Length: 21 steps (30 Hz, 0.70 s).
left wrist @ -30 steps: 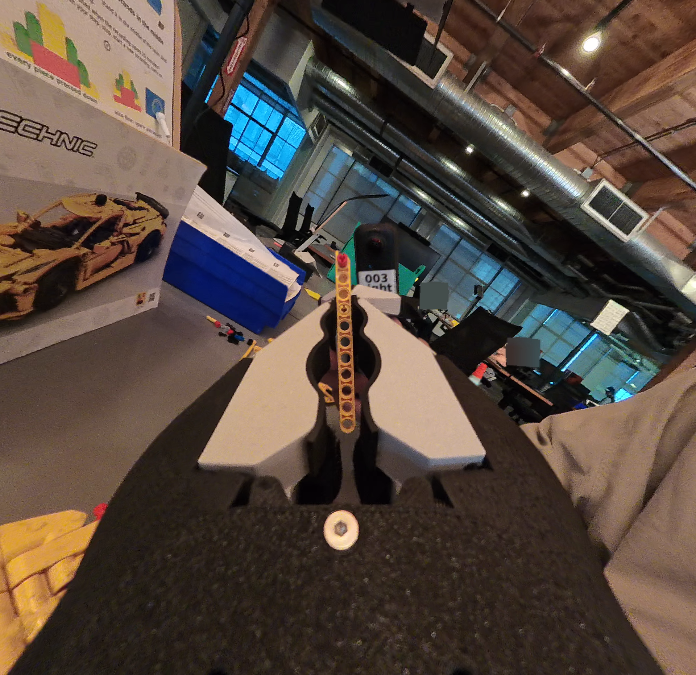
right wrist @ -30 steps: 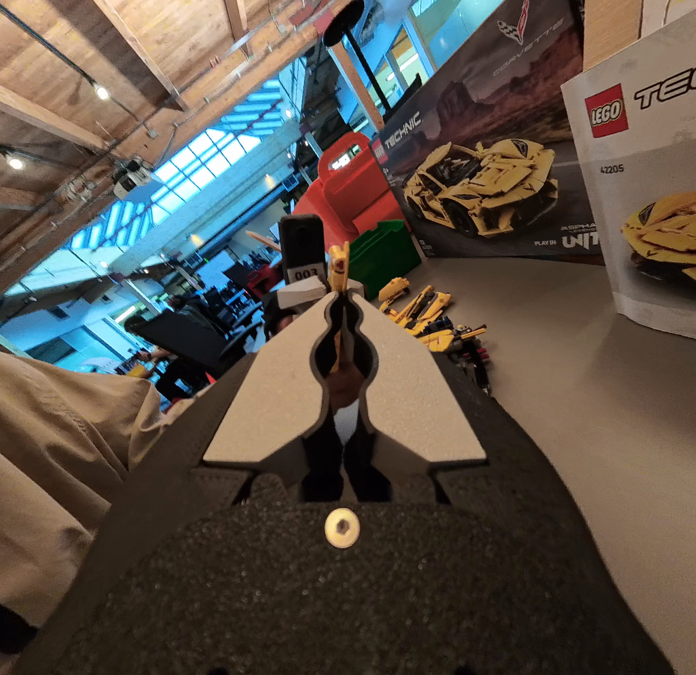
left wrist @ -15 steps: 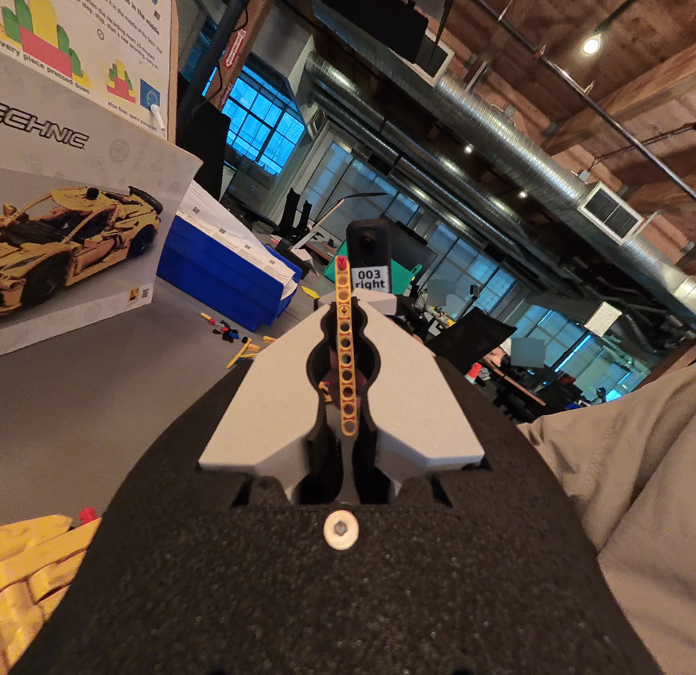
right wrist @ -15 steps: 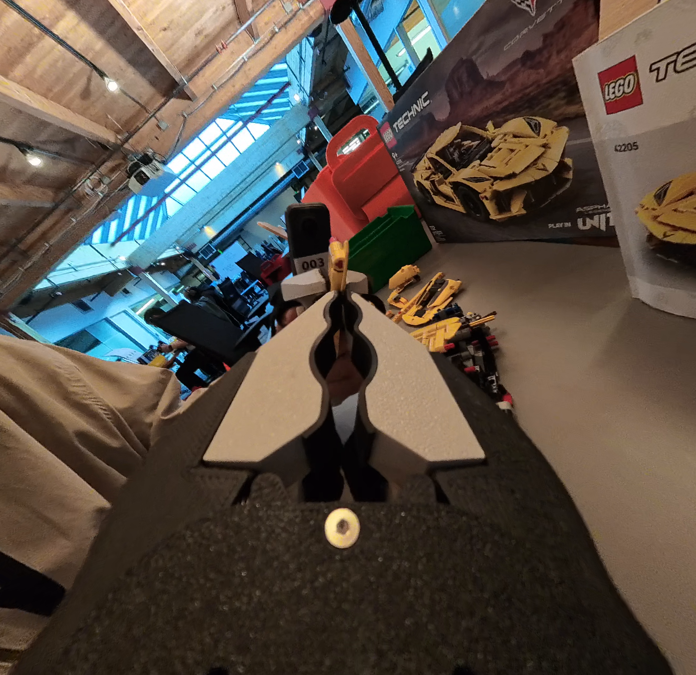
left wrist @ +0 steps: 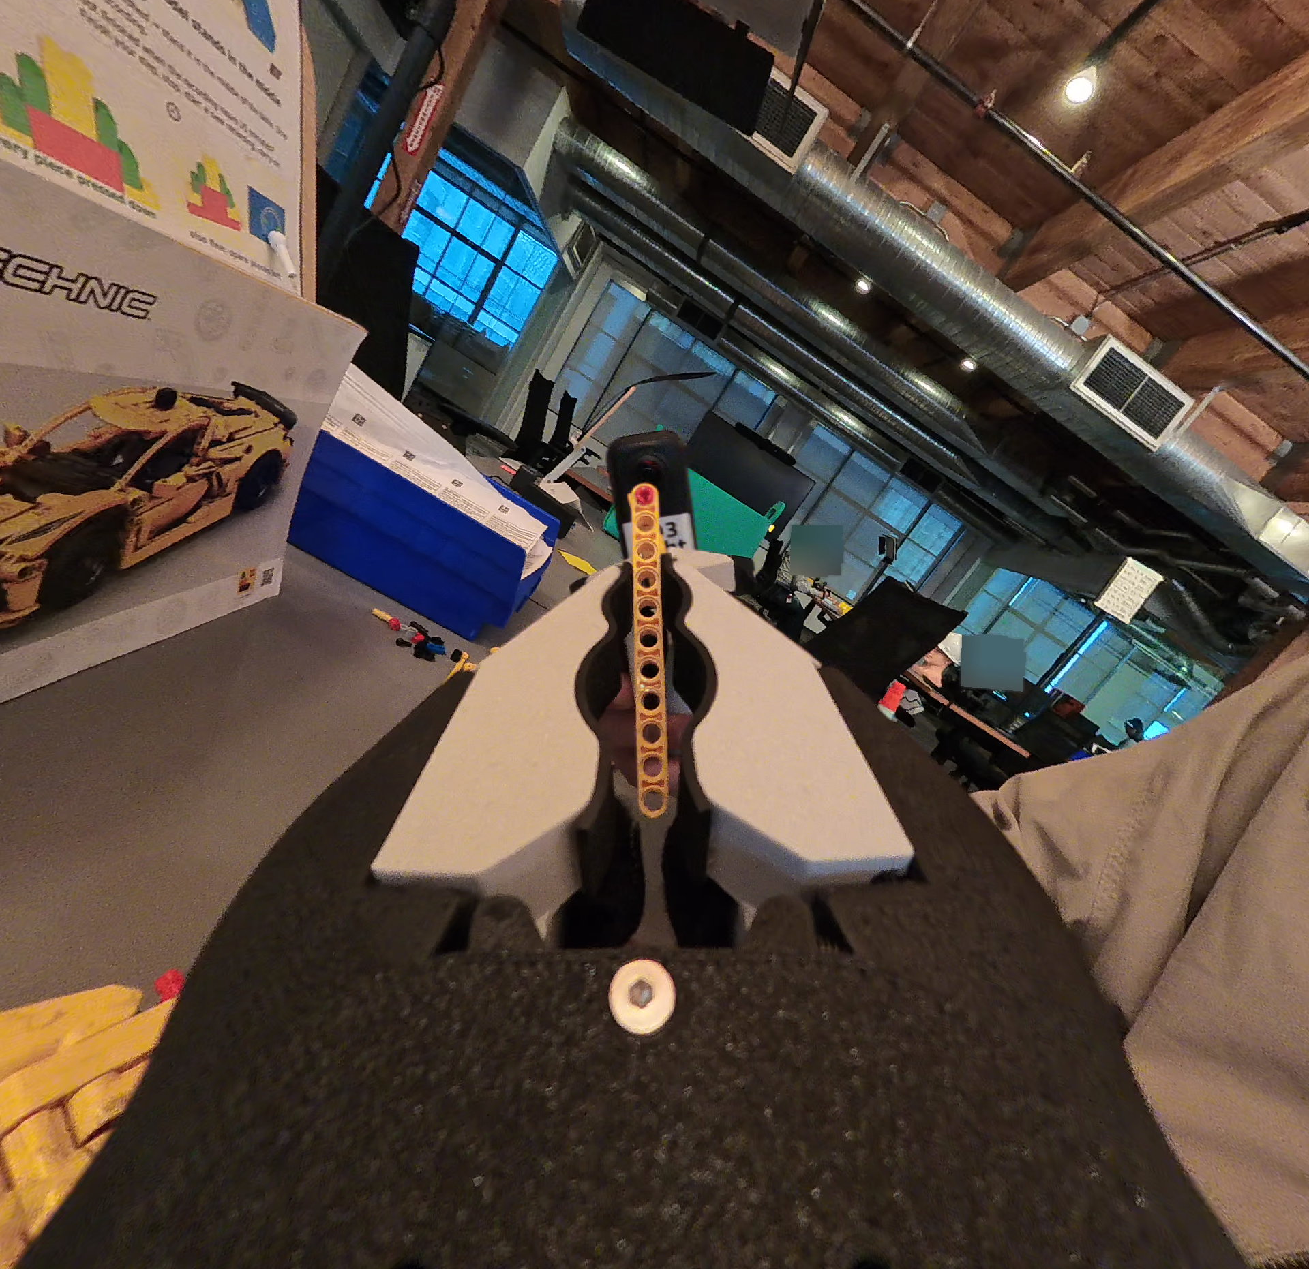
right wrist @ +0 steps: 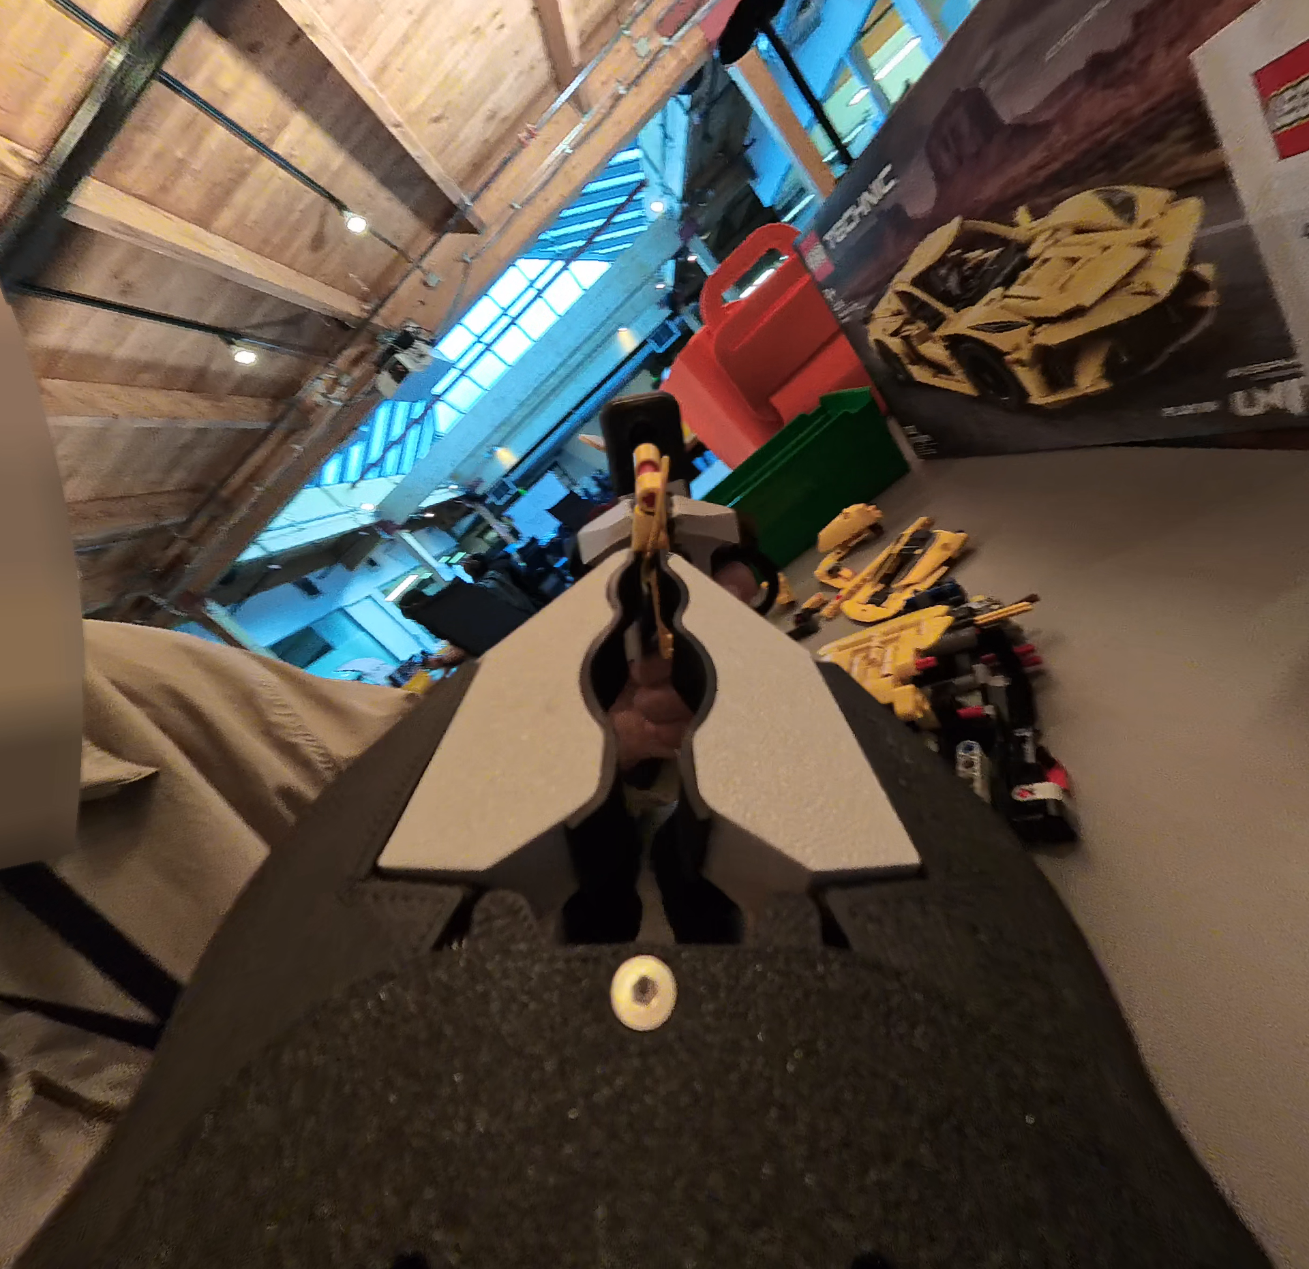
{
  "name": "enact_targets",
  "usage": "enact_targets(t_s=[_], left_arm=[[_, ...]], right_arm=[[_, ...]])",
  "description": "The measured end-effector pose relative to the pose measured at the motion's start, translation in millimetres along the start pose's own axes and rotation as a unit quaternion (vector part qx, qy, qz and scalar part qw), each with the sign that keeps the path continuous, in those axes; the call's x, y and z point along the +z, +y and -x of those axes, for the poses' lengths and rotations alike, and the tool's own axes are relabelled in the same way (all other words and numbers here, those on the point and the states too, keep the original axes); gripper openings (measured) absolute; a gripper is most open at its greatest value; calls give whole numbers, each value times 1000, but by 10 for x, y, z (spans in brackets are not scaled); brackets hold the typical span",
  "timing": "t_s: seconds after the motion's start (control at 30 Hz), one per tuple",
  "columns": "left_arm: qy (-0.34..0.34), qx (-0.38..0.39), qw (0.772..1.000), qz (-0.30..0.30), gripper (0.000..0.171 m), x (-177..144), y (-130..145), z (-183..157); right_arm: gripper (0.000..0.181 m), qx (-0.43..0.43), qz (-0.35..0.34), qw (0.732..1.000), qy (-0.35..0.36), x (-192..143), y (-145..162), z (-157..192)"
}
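Note:
My left gripper [left wrist: 648,576] is shut on a yellow beam with holes [left wrist: 649,668], held upright with a red pin at its top end. Right behind the beam is the right gripper, with one grey finger [left wrist: 715,568] showing. In the right wrist view my right gripper [right wrist: 648,562] is shut on a thin yellow part [right wrist: 648,498], seen edge-on with red pins. The left gripper's grey fingers [right wrist: 705,527] stand close behind it. I cannot tell whether the two parts touch.
A grey table [right wrist: 1169,668] carries a box picturing a yellow car [left wrist: 142,470], a blue bin [left wrist: 411,527], small loose parts [left wrist: 421,640], a red container [right wrist: 765,357], a green bin [right wrist: 807,470] and a pile of yellow and black parts [right wrist: 921,633]. A beige sleeve [left wrist: 1169,881] is at right. Only a small space, under 4 cm, lies between the two pairs of fingers.
The two grippers have lined up: each now sits straight behind the other's held part. The right wrist view has rolled, and the table and boxes have shifted.

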State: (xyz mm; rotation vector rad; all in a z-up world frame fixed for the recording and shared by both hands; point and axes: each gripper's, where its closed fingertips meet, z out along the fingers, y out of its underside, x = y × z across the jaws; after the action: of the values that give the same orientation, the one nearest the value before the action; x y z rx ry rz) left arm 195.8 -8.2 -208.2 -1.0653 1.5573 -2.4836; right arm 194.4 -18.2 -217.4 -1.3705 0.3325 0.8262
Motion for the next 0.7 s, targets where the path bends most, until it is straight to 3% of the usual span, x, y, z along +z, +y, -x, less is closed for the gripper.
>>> enact_targets(t_s=[0.07, 0.1, 0.17, 0.27, 0.4, 0.5, 0.7], left_arm=[[8, -6, 1000, 8, 5, 13, 32, -17], [10, -9, 1000, 12, 5, 24, 56, -21], [16, -17, 1000, 8, 5, 43, 63, -41], [19, -15, 1000, 12, 5, 72, 96, -63], [19, -3, 1000, 22, 5, 70, 104, -68], [22, 1, 1000, 19, 18, 34, 45, -71], [22, 46, 997, 53, 11, 42, 130, -128]], right_arm=[[28, 14, -6, 1000, -21, 14, -12, 28], [29, 13, -16, 999, -34, 13, -39, 69], [25, 10, -33, 999, -39, -4, -94, 86], [6, 4, -48, 998, -30, -46, -133, 54], [5, -14, -35, 999, -20, -43, -117, 67], [5, -66, 38, 997, 23, 0, 57, 8], [6, -55, 46, 997, 12, 34, 81, 82]])
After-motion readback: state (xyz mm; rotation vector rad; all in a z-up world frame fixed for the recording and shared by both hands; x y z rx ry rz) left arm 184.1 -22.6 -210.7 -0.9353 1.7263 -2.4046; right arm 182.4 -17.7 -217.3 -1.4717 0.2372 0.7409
